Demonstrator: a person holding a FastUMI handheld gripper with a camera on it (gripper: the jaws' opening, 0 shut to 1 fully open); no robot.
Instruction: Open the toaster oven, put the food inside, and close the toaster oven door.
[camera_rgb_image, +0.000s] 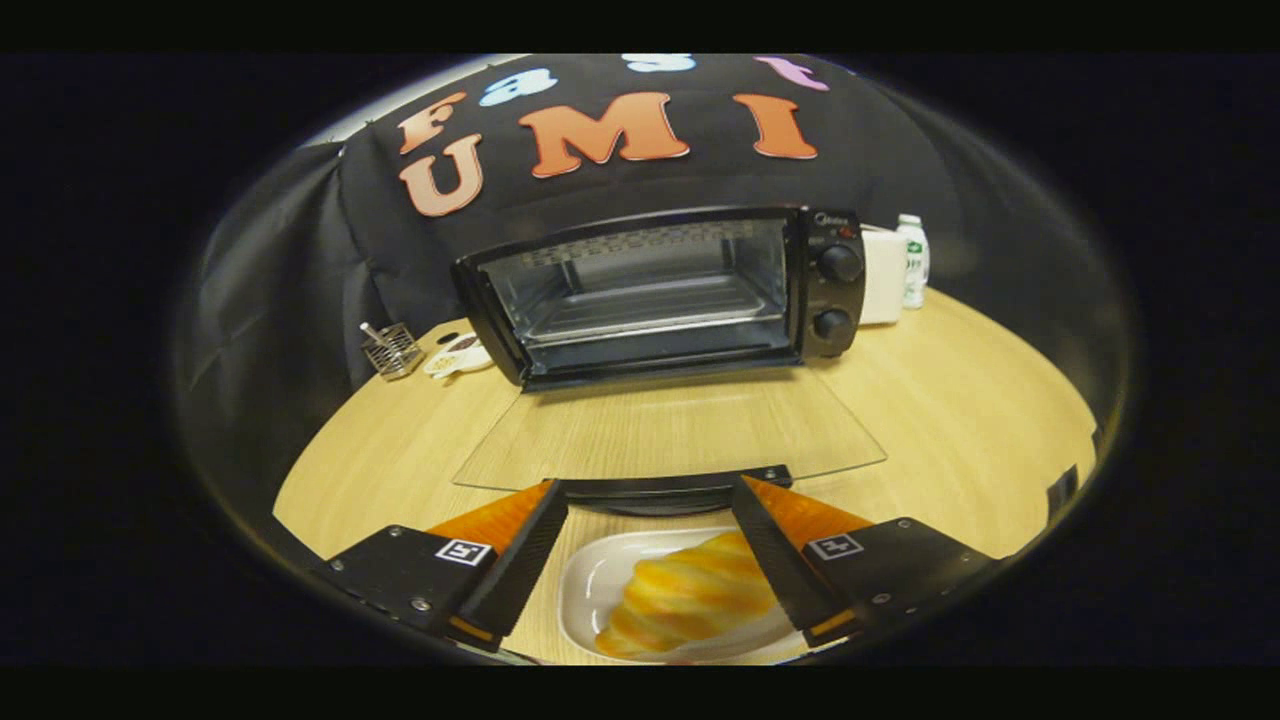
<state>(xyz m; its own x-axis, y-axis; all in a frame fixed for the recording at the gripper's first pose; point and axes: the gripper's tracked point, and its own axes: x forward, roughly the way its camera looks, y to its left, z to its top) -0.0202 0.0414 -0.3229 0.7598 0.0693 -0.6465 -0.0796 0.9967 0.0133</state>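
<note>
Wooden table: carries everything.
Toaster oven: well beyond the fingers, glass door folded down flat.
Croissant: on a white dish, between the fingers.
Gripper: fingers apart, gripping nothing.

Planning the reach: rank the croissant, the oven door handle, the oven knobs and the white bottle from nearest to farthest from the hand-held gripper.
The hand-held gripper is open.
1. Croissant: between the fingers, on the white dish.
2. Oven door handle: just ahead of the fingertips, on the lowered door.
3. Oven knobs: beyond, on the toaster oven's right panel.
4. White bottle: farthest, right of the oven.
</note>
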